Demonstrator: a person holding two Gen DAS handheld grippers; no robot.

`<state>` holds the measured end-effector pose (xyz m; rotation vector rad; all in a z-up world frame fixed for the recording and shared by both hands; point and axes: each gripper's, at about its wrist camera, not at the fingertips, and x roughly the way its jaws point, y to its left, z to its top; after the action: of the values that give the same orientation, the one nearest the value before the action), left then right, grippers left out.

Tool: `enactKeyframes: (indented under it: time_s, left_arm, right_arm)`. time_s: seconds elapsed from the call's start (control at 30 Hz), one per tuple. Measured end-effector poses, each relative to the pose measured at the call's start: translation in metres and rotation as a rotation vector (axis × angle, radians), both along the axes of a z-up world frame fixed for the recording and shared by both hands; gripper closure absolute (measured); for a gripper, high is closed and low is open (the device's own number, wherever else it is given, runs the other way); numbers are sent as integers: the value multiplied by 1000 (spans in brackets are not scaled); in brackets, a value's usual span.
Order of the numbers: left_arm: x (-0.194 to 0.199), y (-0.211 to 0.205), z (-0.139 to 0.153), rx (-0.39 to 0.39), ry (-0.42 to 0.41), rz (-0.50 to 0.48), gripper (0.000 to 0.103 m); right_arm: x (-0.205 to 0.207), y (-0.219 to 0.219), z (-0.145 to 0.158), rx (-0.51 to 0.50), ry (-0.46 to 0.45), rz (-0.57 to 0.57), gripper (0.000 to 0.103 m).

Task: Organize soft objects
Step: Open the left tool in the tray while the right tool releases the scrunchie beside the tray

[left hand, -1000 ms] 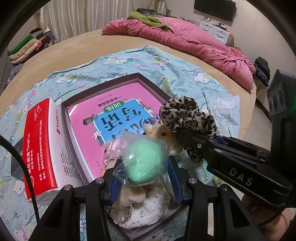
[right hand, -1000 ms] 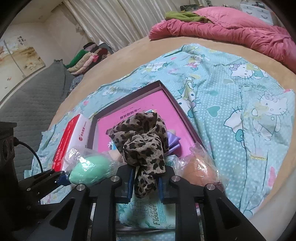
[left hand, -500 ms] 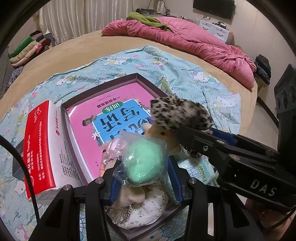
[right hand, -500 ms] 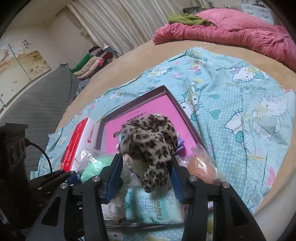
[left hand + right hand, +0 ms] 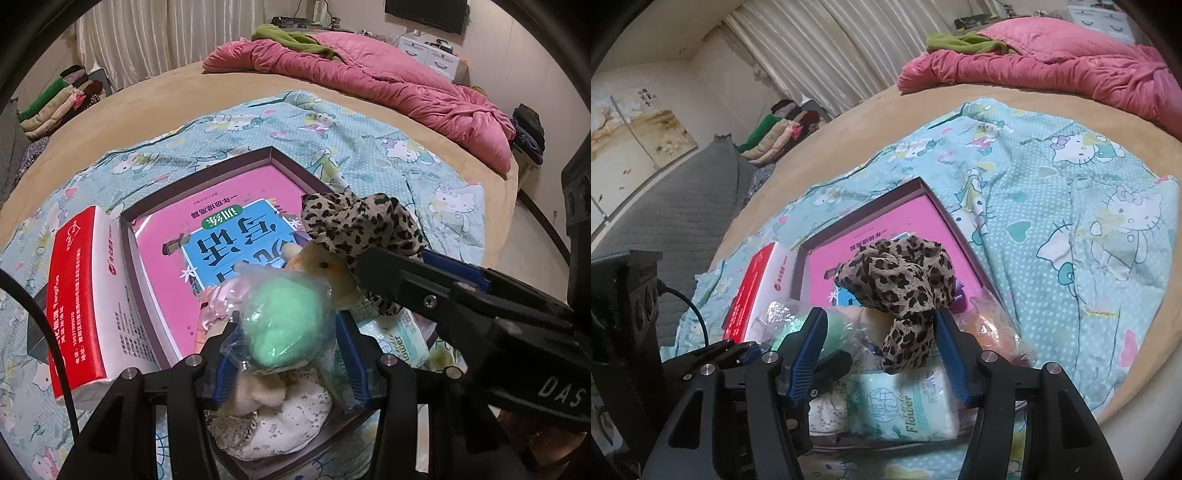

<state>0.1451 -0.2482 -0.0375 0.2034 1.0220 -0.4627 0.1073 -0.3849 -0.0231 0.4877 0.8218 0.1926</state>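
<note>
1. The bed (image 5: 155,122) carries a blue cartoon-print sheet (image 5: 369,147), and on it sits a shallow dark-rimmed box (image 5: 273,153) with a pink book (image 5: 229,229) flat inside; none of these has shifted since a second ago.
2. A red and white tissue pack (image 5: 88,295) leans against the box's left wall, where it was before.
3. The right gripper (image 5: 879,332) was pinching the leopard-print scrunchie (image 5: 901,280) a second ago. Now its blue pads stand apart and are opening; the right pad looks to brush the cloth, the left is clear.
4. The scrunchie has fluffed out into a loose bunch with its tail hanging down toward a pale green tissue packet (image 5: 905,406), resting on the pile at the box's near end.
5. The left gripper (image 5: 288,354) holds a green ball in a clear bag (image 5: 284,325) between its pads, jaws opening slightly. The ball's long axis runs roughly along the fingers.
</note>
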Motion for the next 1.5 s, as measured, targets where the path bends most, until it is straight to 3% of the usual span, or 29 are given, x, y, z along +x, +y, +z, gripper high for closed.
enactKeyframes:
  time_s: [0.67, 1.5]
  left_arm:
    - [-2, 0, 3, -23, -5, 2, 29]
    - [-6, 13, 16, -46, -21, 27, 28]
  right_arm:
    - [-1, -9, -1, 9, 8, -49, 33]
    - [-7, -20, -5, 8, 33, -100, 32]
